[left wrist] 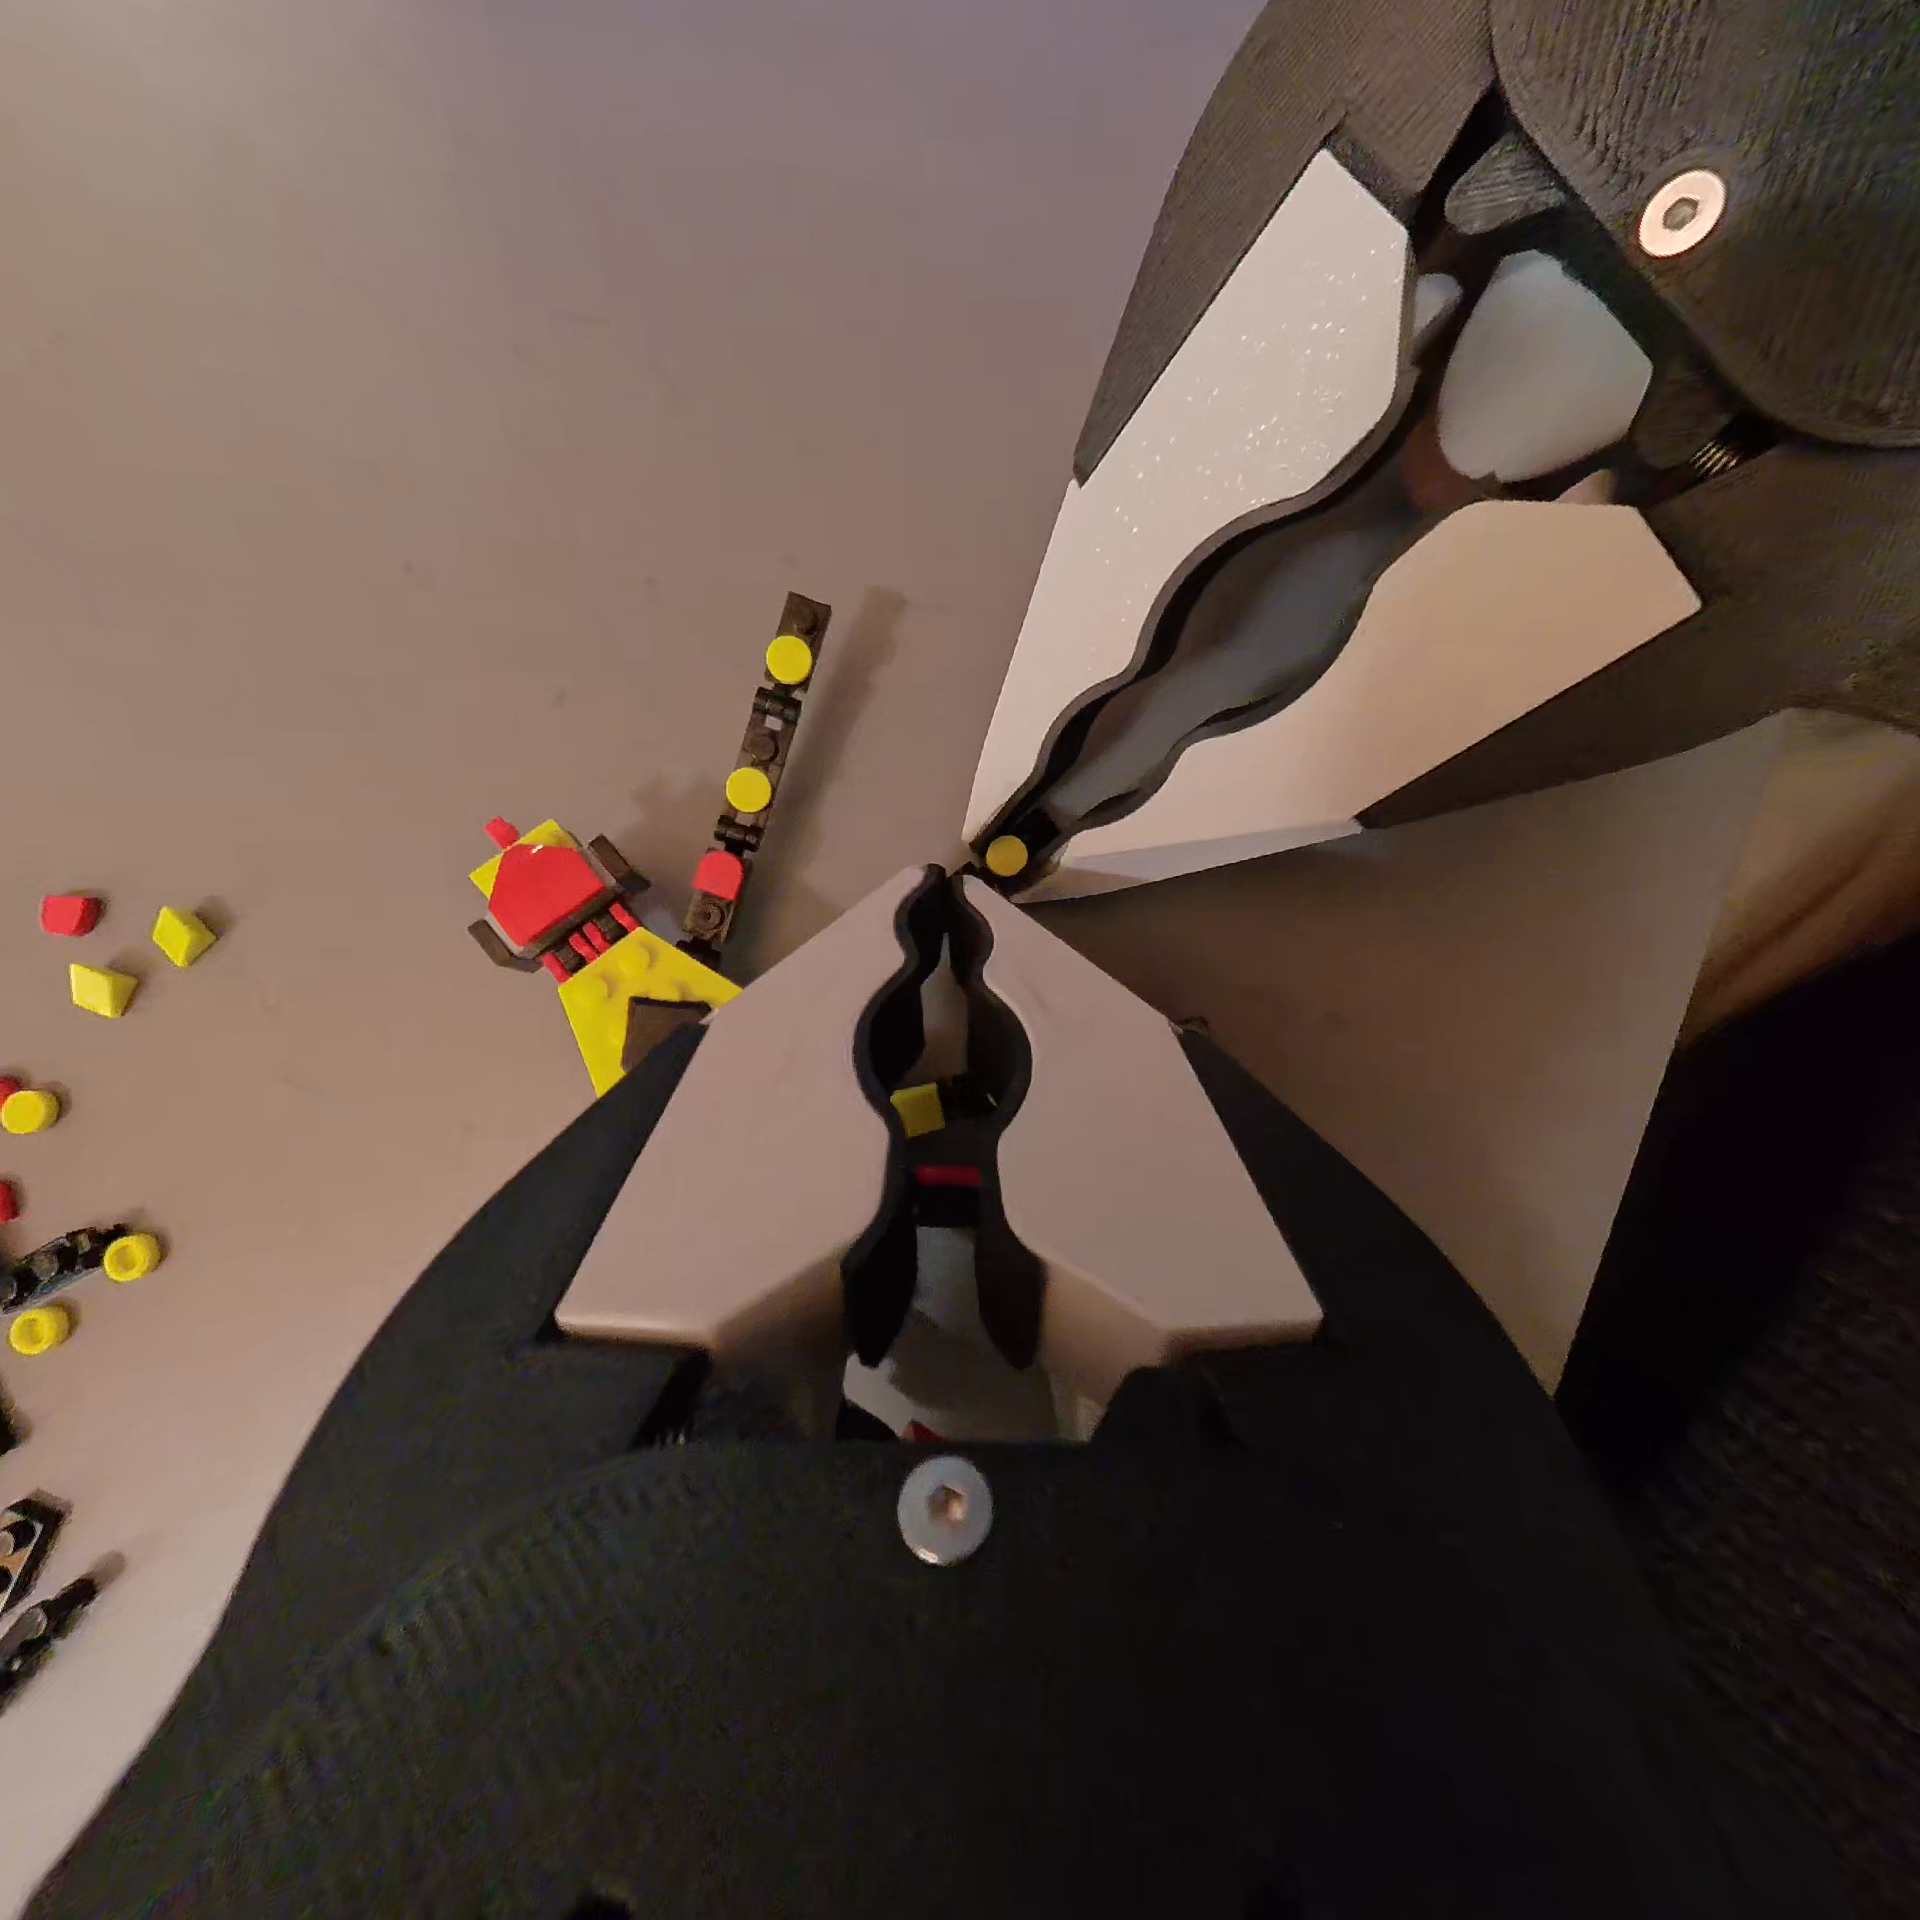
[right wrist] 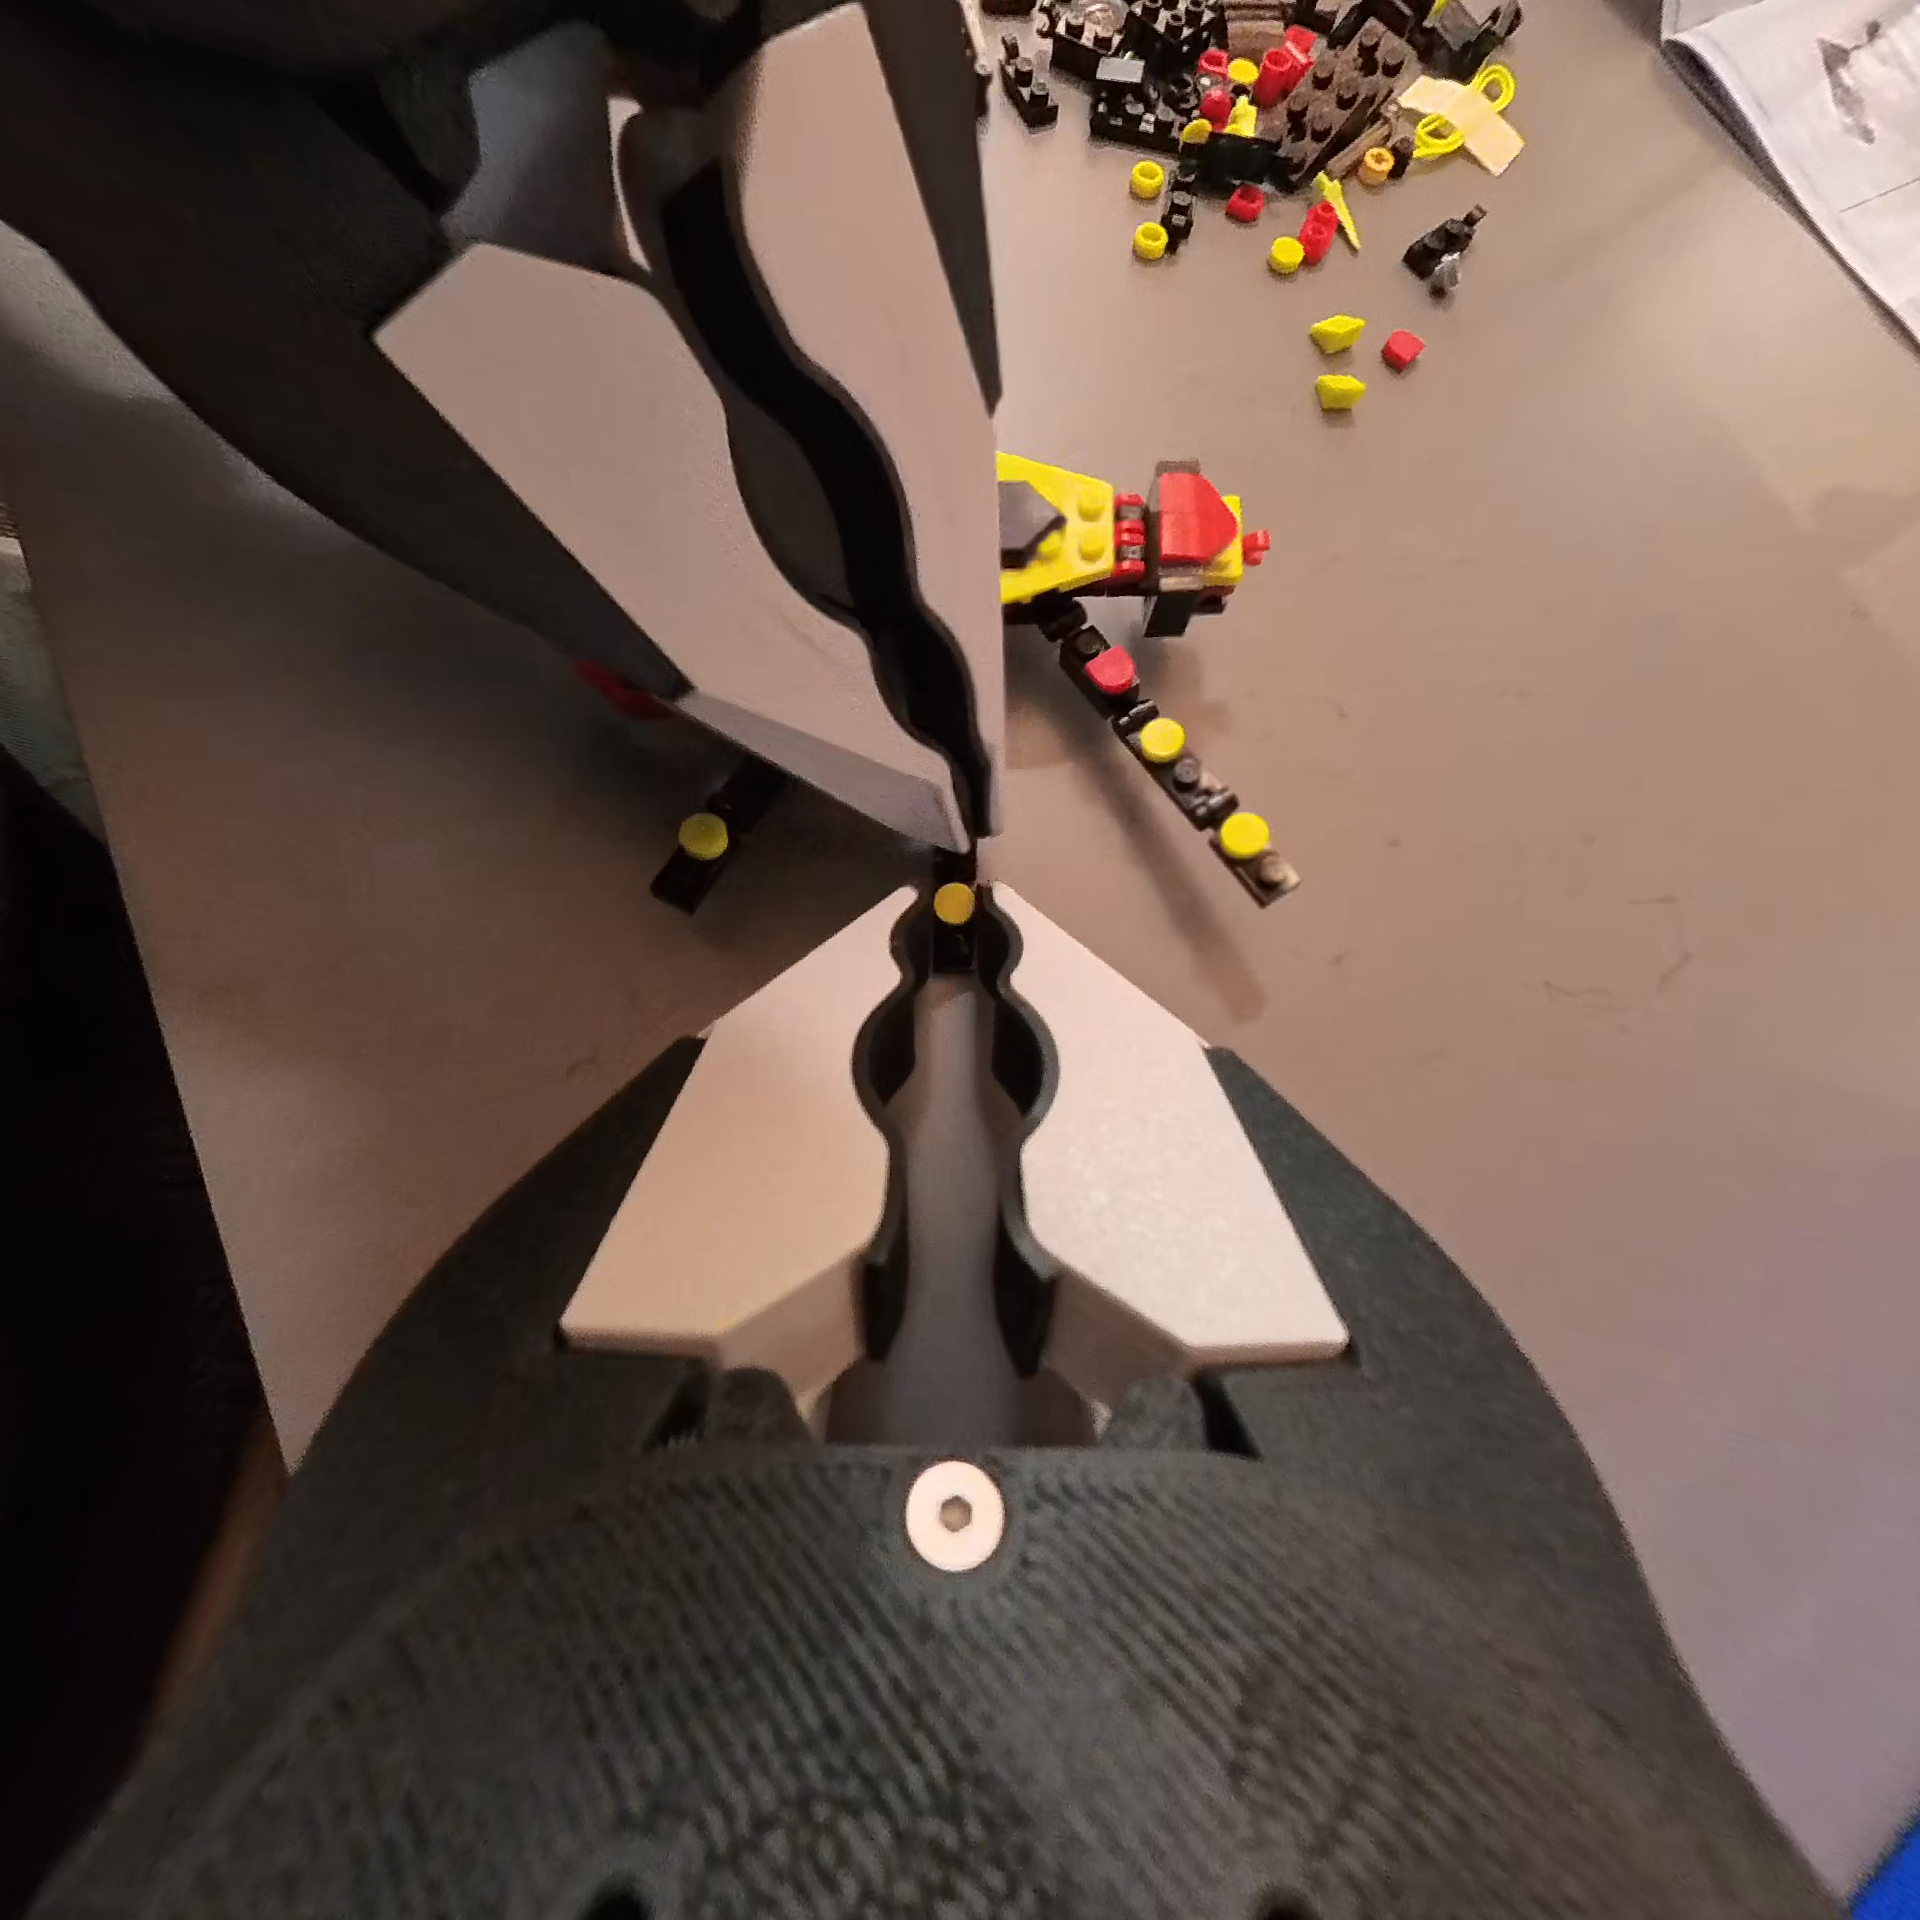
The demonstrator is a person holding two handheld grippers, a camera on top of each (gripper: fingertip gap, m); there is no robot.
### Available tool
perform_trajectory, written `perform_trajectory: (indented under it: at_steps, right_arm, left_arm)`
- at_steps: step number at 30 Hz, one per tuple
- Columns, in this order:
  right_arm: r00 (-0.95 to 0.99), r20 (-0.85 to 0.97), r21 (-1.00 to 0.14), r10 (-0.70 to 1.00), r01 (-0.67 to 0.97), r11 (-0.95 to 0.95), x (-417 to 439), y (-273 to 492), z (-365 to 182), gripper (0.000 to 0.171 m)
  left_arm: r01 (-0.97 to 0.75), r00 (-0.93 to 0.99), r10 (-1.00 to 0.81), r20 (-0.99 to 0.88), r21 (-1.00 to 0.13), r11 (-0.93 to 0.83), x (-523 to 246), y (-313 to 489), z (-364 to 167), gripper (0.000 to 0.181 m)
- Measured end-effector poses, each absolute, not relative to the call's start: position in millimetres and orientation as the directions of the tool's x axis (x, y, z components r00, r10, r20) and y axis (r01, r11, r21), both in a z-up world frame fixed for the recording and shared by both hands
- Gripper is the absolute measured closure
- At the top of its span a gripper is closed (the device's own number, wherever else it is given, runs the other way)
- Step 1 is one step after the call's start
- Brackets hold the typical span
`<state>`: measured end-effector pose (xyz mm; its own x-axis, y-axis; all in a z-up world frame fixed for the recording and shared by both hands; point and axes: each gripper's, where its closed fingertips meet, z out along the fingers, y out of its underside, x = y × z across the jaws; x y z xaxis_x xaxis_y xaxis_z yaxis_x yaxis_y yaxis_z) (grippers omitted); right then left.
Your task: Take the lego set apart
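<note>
Right gripper (right wrist: 956,902), lower centre of its own view, is closed on a small black piece with a yellow round stud (right wrist: 954,902) pinched at its tips. Left gripper (left wrist: 948,883), lower centre of the left wrist view, has its tips drawn together and meeting the right gripper's tips nose to nose at that same black piece; a yellow and black part (left wrist: 918,1108) sits farther back between its fingers — whether it is clamped there cannot be told.

Just beside the tips, on the table (right wrist: 1558,935), lies the lego model (right wrist: 1132,545): a yellow wedge body with a red top, and a black jointed strip (right wrist: 1179,753) with yellow round studs and a red cap reaching out from it. A second black strip with a yellow stud (right wrist: 703,844) shows at centre left, partly hidden by the left gripper.

The table is a plain, matte grey-beige surface under warm, dim light. Loose red and yellow pieces (right wrist: 1356,358) lie farther out, and a pile of black, red and yellow bricks (right wrist: 1268,94) sits at the upper right — a printed paper sheet (right wrist: 1808,135) at the far upper right corner.
</note>
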<state>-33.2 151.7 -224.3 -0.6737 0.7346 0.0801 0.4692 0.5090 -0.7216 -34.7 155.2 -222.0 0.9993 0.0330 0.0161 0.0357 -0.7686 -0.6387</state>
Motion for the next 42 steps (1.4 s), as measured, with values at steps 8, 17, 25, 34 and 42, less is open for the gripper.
perform_trajectory:
  at_steps: [8, 17, 25, 34, 42]
  right_arm:
    - [-0.673, 0.071, -0.724, 0.736, 0.473, 0.502, -33.2, 151.6, -224.0, 0.165]
    - [-0.677, 0.071, -0.734, 0.732, 0.462, 0.498, -32.5, 151.6, -219.7, 0.165]
    - [-0.67, 0.054, -0.733, 0.741, 0.477, 0.485, -33.1, 151.7, -221.5, 0.165]
    - [-0.656, 0.063, -0.742, 0.753, 0.474, 0.475, -35.5, 150.0, -217.2, 0.165]
    - [-0.62, -0.036, -0.762, 0.784, 0.525, 0.38, -37.4, 149.8, -215.8, 0.166]
  left_arm:
    - [0.065, 0.998, 0.041, 0.053, -0.627, -0.776, -33.0, 153.2, -224.1, 0.181]
    - [0.079, 0.997, 0.045, 0.069, -0.634, -0.769, -32.8, 153.2, -224.1, 0.181]
    - [0.083, 0.996, 0.045, 0.075, -0.634, -0.769, -32.8, 153.4, -224.1, 0.181]
    - [0.07, 0.998, 0.051, 0.048, -0.613, -0.787, -33.2, 152.4, -225.0, 0.181]
    - [0.065, 0.998, 0.048, 0.043, -0.607, -0.792, -33.5, 151.8, -225.7, 0.181]
